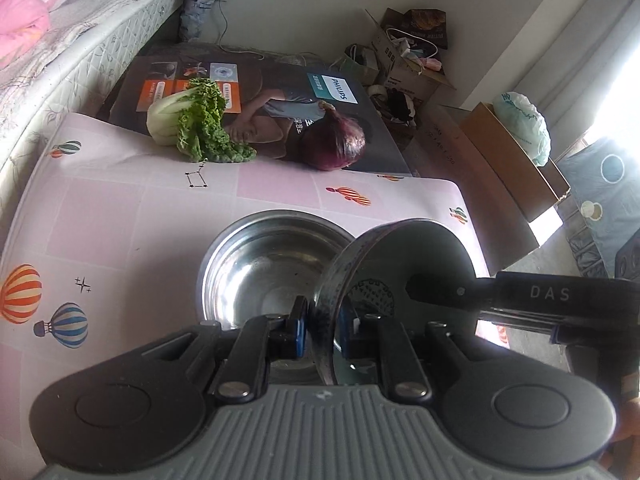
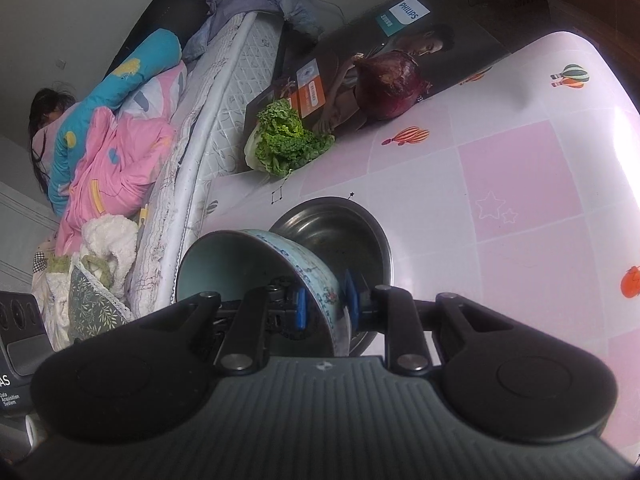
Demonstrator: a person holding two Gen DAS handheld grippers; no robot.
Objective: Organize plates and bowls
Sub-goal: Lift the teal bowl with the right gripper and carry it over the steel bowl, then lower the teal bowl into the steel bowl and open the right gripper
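Claws angled downward over table (image 2: pixel 520 160) | left claw (image 1: pixel 323 330) and right claw (image 2: pixel 324 307) each pinching ceramic bowl (image 2: pixel 280 264) rim

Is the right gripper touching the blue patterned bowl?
Touching. The right wrist view shows the right gripper clamping the blue patterned bowl wall between both blue pads.

The left gripper (image 1: pixel 323 330) angled downward with its blue pads (image 1: pixel 298 330) clamped on the rim of a patterned bowl (image 1: pixel 400 256), while the right gripper (image 2: pixel 325 309), likewise tilted down, pinched the same bowl's opposite rim.
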